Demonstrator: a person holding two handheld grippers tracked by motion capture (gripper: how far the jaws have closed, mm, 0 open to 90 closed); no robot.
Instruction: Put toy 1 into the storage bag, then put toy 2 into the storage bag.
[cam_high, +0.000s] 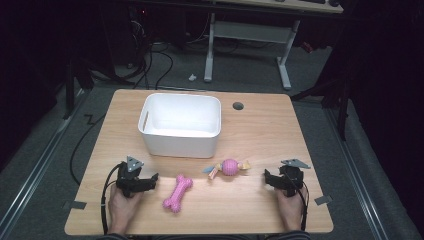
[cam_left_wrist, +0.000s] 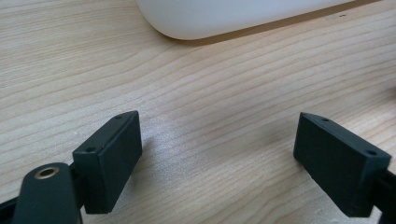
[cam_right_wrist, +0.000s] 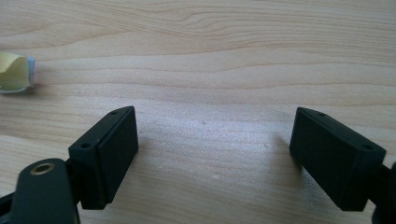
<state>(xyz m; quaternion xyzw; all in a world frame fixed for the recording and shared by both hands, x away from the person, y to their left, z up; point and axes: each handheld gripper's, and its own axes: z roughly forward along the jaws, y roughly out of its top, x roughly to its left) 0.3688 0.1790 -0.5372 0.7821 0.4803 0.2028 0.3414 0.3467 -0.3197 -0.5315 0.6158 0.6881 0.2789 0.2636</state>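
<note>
Pink bone toy (cam_high: 178, 193) lies near the table's (cam_high: 260, 125) front edge, just beside the left gripper (cam_high: 145, 184), whose jaws stand wide apart with nothing in them. The right gripper (cam_high: 272, 181) is wide too — near the pink ball toy (cam_high: 229, 167). Best to pinch the bone's thin middle, then lift it into the white bin (cam_high: 180, 125) — slowly.

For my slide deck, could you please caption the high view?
Open left tongs and right tongs rest on the table flanking a pink bone toy and ball toy, before a white bin.
</note>
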